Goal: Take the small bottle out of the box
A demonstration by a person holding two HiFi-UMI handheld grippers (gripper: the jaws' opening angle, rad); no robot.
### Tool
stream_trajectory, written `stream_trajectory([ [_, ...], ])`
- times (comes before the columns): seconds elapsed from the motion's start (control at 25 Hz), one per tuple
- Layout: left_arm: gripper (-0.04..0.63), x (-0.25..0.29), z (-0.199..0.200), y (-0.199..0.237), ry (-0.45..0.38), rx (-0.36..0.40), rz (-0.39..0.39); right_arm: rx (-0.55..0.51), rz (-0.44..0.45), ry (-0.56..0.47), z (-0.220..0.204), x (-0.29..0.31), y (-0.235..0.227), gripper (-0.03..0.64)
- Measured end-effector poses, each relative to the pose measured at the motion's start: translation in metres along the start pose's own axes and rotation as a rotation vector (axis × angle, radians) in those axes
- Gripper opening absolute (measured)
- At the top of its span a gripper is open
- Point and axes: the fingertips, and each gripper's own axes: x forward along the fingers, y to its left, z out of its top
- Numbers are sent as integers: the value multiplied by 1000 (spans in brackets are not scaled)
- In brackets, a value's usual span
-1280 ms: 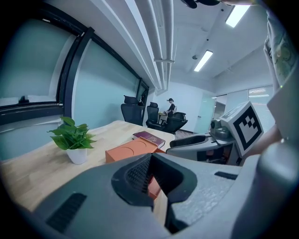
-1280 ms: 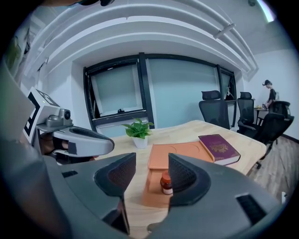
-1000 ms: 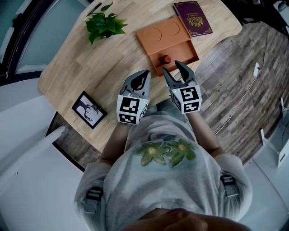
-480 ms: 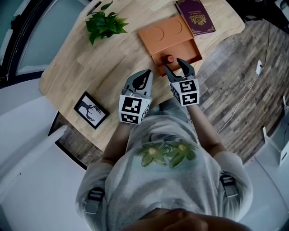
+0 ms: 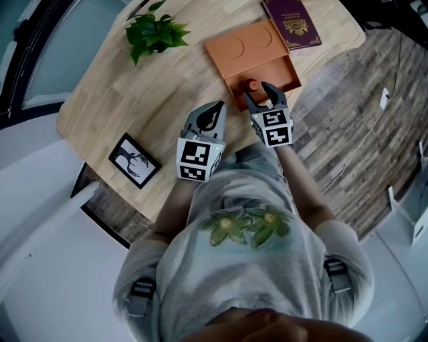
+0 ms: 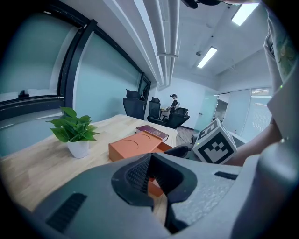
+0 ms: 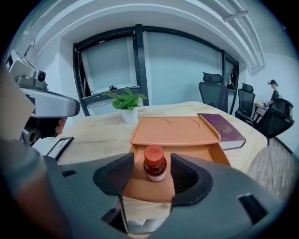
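Note:
A small brown bottle with a red cap (image 5: 251, 85) (image 7: 155, 163) stands upright in the pulled-out drawer of an orange box (image 5: 249, 48) (image 7: 173, 131) on the wooden table. My right gripper (image 5: 256, 92) (image 7: 154, 176) is open, with a jaw on each side of the bottle. A gap shows between each pad and the glass. My left gripper (image 5: 212, 111) (image 6: 150, 159) hangs over the table to the left of the drawer, its jaws together and holding nothing.
A maroon book (image 5: 291, 20) (image 7: 224, 128) lies past the box on the right. A potted plant (image 5: 152, 32) (image 7: 126, 105) stands at the far left. A framed picture (image 5: 132, 160) lies near the front left edge. The table edge runs just under my grippers.
My right gripper has moved forward over the drawer, so the bottle now stands between its jaws. The left gripper has hardly moved.

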Motion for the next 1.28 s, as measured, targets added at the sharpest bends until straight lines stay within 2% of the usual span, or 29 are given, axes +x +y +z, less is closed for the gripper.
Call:
stream_trajectory([
  [0.76,8,2,-4,-2,7,-14,11,-26,17,88,-17,28,-6,218],
  [1.28,8,2,-4,-2,5,-19,18,-109,5,160,-24,36,-6,216],
])
